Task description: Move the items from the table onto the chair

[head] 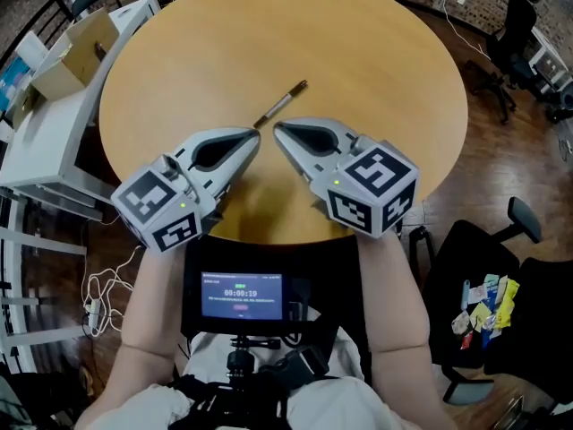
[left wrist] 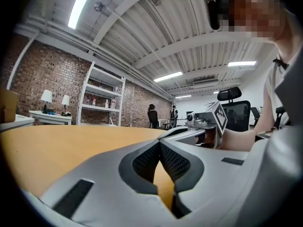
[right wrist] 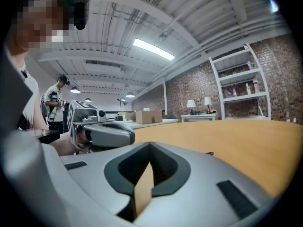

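Head view, looking steeply down. Nearest to me, a small dark screen [head: 242,296] sits at my lap between my forearms. Low on my right, beside the bench, a black chair [head: 461,249] has a cluster of colourful packets [head: 483,305] lying on its seat.

Over the near edge of the round wooden bench [head: 376,43] I hold both tools, angled inward so that their tips come close together. My left gripper [head: 255,136] has its fingers together, tips meeting, and it is empty. My right gripper [head: 277,128] is the same, with its fingers closed on each other.

Just beyond the two tips a slim pen [head: 281,102] lies flat on the bench, slanting away to the right. Its near end is just beside the tip of my left fingers, and I cannot tell whether they touch.

Past the bench, on the far left, a cardboard box [head: 85,47] rests on white furniture.
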Demonstrator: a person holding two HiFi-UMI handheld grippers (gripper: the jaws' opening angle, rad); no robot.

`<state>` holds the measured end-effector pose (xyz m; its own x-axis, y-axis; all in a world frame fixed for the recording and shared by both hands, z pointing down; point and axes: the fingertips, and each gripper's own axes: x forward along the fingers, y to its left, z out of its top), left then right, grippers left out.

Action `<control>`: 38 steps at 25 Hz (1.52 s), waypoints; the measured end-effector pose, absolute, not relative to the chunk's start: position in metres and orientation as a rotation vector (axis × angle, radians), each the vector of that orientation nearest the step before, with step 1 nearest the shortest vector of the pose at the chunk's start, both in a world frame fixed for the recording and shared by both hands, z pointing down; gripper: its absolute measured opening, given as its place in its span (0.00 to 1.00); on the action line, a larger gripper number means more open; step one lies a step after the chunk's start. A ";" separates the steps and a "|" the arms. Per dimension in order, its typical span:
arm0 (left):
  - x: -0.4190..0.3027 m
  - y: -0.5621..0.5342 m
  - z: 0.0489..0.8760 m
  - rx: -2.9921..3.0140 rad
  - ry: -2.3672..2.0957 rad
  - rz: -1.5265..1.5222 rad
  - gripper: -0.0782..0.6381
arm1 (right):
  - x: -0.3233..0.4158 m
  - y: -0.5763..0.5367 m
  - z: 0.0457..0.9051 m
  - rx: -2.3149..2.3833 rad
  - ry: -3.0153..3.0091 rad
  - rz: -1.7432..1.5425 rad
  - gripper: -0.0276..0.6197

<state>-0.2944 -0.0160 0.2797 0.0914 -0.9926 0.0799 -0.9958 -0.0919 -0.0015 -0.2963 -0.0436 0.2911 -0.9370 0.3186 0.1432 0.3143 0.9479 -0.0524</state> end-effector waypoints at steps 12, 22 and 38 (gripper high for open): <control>-0.290 -0.017 0.298 2.252 -1.996 0.140 0.12 | -0.297 -0.040 0.296 -0.485 -2.932 0.058 0.05; -0.287 -0.018 0.298 2.252 -1.997 0.147 0.12 | -0.294 -0.042 0.295 -0.486 -2.939 0.051 0.05; -0.288 -0.021 0.300 2.251 -1.989 0.138 0.12 | -0.295 -0.044 0.296 -0.488 -2.931 0.056 0.06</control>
<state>-0.2877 -0.0213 0.2999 0.1248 -0.9797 0.1571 -0.9920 -0.1199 0.0397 -0.2950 -0.0445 0.2958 -0.9320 0.3247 0.1609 0.3184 0.9458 -0.0646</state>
